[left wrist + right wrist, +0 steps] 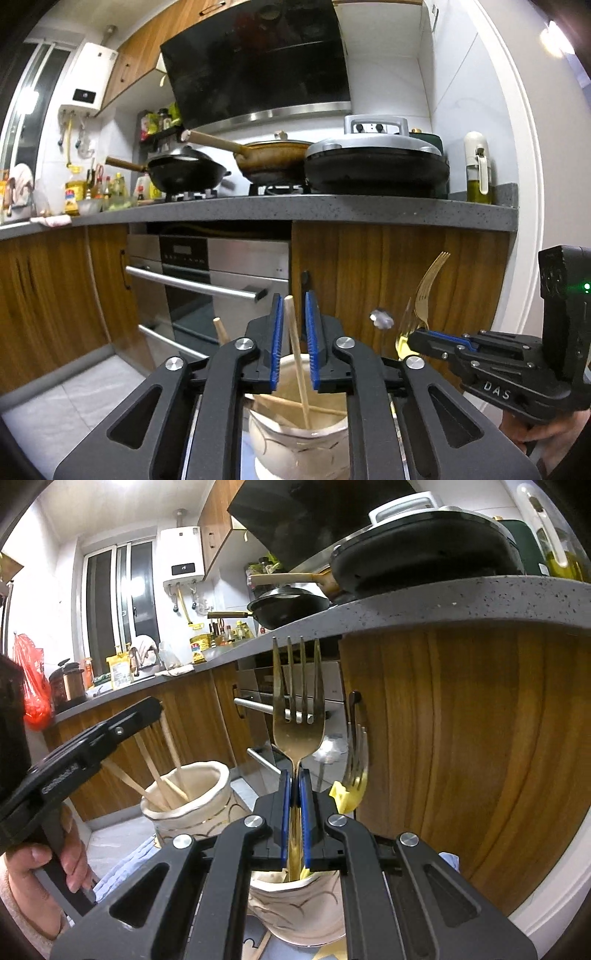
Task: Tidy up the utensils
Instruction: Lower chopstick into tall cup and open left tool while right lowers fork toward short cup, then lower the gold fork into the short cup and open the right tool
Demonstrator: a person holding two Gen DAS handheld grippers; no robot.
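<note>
While my right claw (294,775) stays out of it, clamped tight on the neck of a gold fork (298,716) that stands upright, tines up, its handle running down into the cream holder (295,908) directly below, my left claw (294,325) stands over the other cream holder (299,439). Its blue pads are a little apart, with a wooden chopstick (295,350) between them, and I see a gap on each side, so I judge it loose, not gripped. That chopstick leans nearly upright, its lower end resting inside the holder among other sticks.

What my next move turns on is the fork's long axis: it is already vertical and lined up with the holder's mouth, so a straight descent and release should seat it. My right claw is the one for that holder; the left is off to one side.

From the left view I see the fork from the side, above the right claw. Only the right view shows a second fork (356,760) and a yellow piece already in that holder.
</note>
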